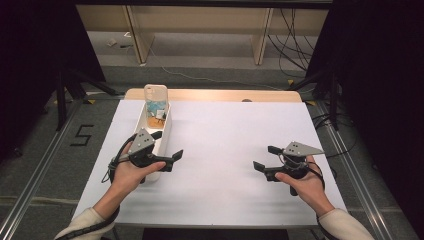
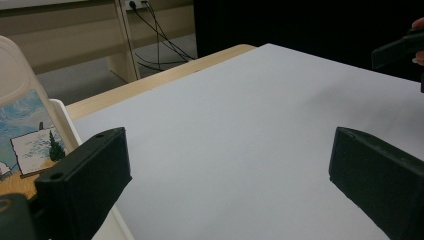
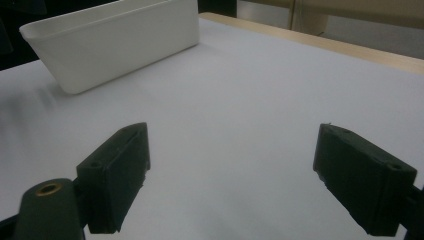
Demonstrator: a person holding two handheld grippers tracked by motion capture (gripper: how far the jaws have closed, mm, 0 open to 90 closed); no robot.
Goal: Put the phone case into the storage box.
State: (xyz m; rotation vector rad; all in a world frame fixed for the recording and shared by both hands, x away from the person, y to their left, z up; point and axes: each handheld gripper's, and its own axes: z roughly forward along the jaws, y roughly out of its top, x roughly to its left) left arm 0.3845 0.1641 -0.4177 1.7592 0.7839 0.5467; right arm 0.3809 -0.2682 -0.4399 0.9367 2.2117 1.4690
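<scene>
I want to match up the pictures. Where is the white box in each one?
High view: the white box lies left of middle, beside the left gripper.
Left gripper view: its rim shows at the left edge.
Right gripper view: it sits at the top left.
Shared landmark: the white sheet under it.

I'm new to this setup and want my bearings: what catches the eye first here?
The long white bin at the table's left, with a picture-printed phone case standing at its far end. Nearer, the left gripper sits open beside the bin, and the right gripper open over the bare white sheet.
</scene>
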